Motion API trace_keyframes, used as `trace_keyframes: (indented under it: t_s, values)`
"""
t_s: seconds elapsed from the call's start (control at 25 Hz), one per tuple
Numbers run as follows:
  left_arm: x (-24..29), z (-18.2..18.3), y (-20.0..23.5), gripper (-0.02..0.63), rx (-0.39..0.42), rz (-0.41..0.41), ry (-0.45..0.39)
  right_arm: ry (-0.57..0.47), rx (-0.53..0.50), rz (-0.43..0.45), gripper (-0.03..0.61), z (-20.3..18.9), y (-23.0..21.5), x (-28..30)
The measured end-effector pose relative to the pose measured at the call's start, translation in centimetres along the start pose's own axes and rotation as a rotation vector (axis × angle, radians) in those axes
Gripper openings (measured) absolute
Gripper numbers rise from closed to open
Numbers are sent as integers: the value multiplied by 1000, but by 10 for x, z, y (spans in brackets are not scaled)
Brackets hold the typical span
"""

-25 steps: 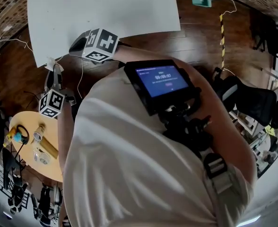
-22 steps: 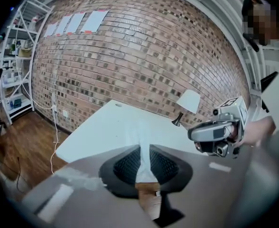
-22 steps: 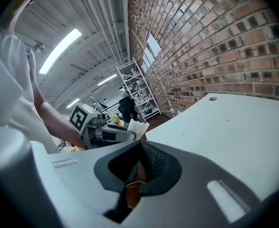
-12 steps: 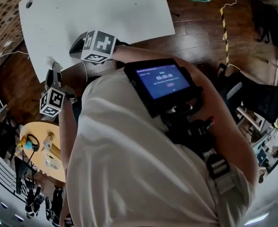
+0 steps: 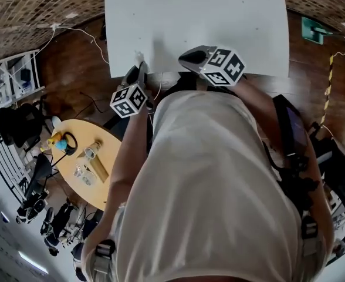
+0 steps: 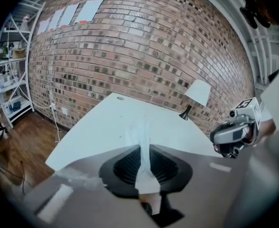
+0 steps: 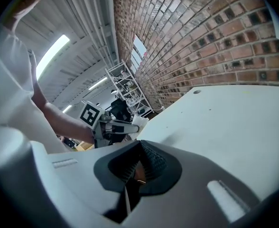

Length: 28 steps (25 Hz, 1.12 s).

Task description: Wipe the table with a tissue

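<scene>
Head view has you leaning over the near edge of the white table [image 5: 219, 16], with both grippers at that edge, well apart from each other. Your left gripper [image 5: 138, 66] sits by the table's near left corner, and its 2 jaws are pinched on the tissue [image 6: 140, 133]. In the left gripper view the tissue runs as a thin white strip between the ribbed pads [image 6: 127, 165], and its crumpled free end sticks out past the tips, over the tabletop (whether it touches the surface you cannot tell from these views). Your right gripper [image 5: 182, 56] points across the near edge further right. In the right gripper view its jaws are pressed together at the tips with nothing between them, above bare tabletop. A brick wall [image 6: 130, 46] rises beyond the far edge of the table, and a small lamp [image 6: 196, 93] stands near that side. Off to your left, on the wood floor, a round wooden side table [image 5: 108, 143] carries a few small items.
</scene>
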<state>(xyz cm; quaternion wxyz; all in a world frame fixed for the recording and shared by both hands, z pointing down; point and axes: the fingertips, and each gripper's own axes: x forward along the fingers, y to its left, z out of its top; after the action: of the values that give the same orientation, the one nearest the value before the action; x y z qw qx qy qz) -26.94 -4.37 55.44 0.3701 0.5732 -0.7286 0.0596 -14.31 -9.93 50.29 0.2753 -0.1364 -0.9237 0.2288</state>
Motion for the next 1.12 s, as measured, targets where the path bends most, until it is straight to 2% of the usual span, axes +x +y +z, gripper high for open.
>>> trace_keyframes:
  t_s: [0.32, 0.48, 0.64, 0.84, 1.12]
  values:
    - [70, 23, 58, 54, 129, -65, 136, -51, 135, -134, 8, 5, -28, 14]
    - [97, 32, 83, 54, 202, -38, 181, -64, 170, -185, 8, 8, -37, 24]
    - [115, 31, 98, 54, 323, -27, 234, -104, 207, -233, 8, 16, -45, 27]
    - [129, 26, 98, 50, 457, -83, 294, -125, 244, -289, 8, 19, -53, 29]
    - [128, 17, 80, 43, 516, -170, 321, -200, 303, -373, 8, 21, -56, 17]
